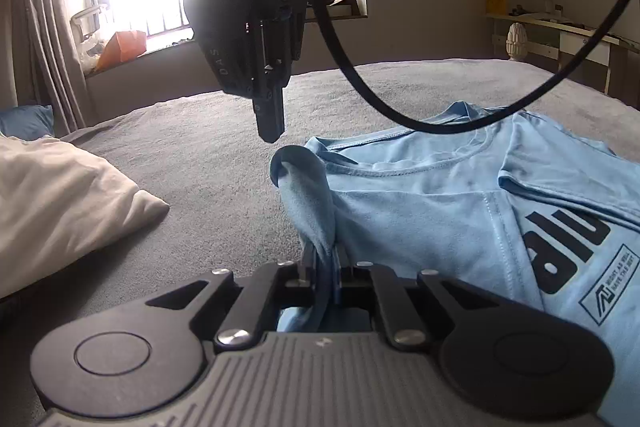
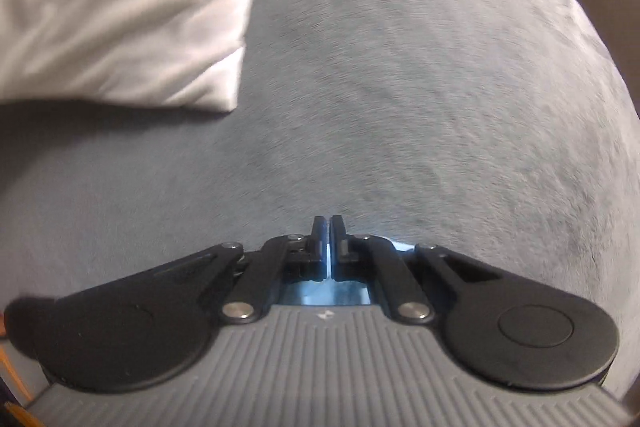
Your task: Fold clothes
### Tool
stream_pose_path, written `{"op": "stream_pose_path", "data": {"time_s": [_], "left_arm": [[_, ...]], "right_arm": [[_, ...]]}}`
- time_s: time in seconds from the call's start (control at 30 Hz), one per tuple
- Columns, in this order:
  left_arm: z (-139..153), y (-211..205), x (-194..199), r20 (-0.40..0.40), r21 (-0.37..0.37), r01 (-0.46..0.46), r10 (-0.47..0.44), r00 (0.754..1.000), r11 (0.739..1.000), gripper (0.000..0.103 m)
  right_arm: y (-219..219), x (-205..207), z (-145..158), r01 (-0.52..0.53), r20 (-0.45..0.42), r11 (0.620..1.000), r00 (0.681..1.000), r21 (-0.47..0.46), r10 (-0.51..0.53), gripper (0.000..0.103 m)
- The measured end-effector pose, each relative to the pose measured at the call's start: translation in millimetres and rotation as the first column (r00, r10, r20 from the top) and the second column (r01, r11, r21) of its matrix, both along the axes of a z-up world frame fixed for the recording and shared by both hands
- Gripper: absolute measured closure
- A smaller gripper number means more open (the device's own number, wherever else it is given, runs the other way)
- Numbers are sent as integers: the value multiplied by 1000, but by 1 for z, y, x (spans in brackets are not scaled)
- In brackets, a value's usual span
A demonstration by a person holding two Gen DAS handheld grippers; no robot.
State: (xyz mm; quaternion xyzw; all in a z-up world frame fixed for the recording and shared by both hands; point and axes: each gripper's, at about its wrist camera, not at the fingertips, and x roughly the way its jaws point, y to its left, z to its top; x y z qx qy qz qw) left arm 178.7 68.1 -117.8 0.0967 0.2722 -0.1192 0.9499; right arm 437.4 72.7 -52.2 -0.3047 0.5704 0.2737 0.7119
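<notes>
My left gripper is clamped on a bunched fold of the light-blue printed cotton T-shirt lying on the grey fleece bedspread; beyond, my right gripper hangs pinched together above it, white pillow beside.

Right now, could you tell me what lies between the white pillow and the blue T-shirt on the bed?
Only bare grey blanket lies between the white pillow and the blue T-shirt; the left wrist view shows this.
</notes>
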Motion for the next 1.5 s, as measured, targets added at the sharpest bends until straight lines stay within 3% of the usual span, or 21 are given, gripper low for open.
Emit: {"op": "stream_pose_path", "data": {"time_s": [0.17,0.23,0.27,0.3,0.43,0.53,0.57,0.8,0.93,1.03,1.1,1.2,1.27,1.37,1.43,1.5], "left_arm": [[-1,-2,1,0,10,1,-1,1000,1000,95],[-1,-3,1,2,17,2,-2,1000,1000,95],[-1,-4,0,4,21,4,-4,1000,1000,95],[-1,-4,0,6,26,5,-5,1000,1000,95],[-1,-8,-2,21,48,17,-18,1000,999,95],[-2,-12,-4,33,67,30,-32,999,997,95],[-2,-13,-5,37,73,34,-37,999,997,95],[-4,-11,-8,36,71,37,-39,999,997,95],[-5,-10,-7,35,74,38,-41,999,996,95],[-5,-11,-6,35,78,37,-39,999,996,95],[-5,-8,-5,33,64,29,-31,999,998,95],[-3,0,-2,18,19,6,-6,1000,1000,95],[-3,5,0,1,-9,-6,6,1000,1000,95],[-4,3,0,6,6,-5,5,1000,1000,95],[-4,3,0,7,2,-12,12,1000,1000,95],[-3,4,0,4,-5,-19,19,1000,1000,95]], "right_arm": [[-5,9,7,24,-17,998,1000,62,-23,100],[8,2,3,-37,-18,998,999,42,37,92],[15,-2,0,-72,-18,997,997,26,73,80],[22,-6,-3,-111,-21,994,994,2,111,74],[47,-26,-26,-272,-67,951,962,-148,265,74],[51,-33,-47,-332,-84,897,943,-290,322,84],[51,-32,-50,-327,-70,892,944,-312,321,100],[39,-6,-36,-163,70,953,980,-255,187,103],[33,2,-28,-79,32,984,996,-161,86,103],[37,1,-26,-42,6,991,999,-126,43,98],[40,-1,-21,-31,17,994,999,-107,33,82],[35,3,-4,16,30,1000,999,-20,-15,80],[25,7,3,80,-20,996,997,26,-79,80],[18,4,2,132,-76,991,989,32,-129,79],[16,-1,1,150,-95,988,985,39,-146,74],[12,-2,-2,177,-145,983,975,52,-168,61]]}}
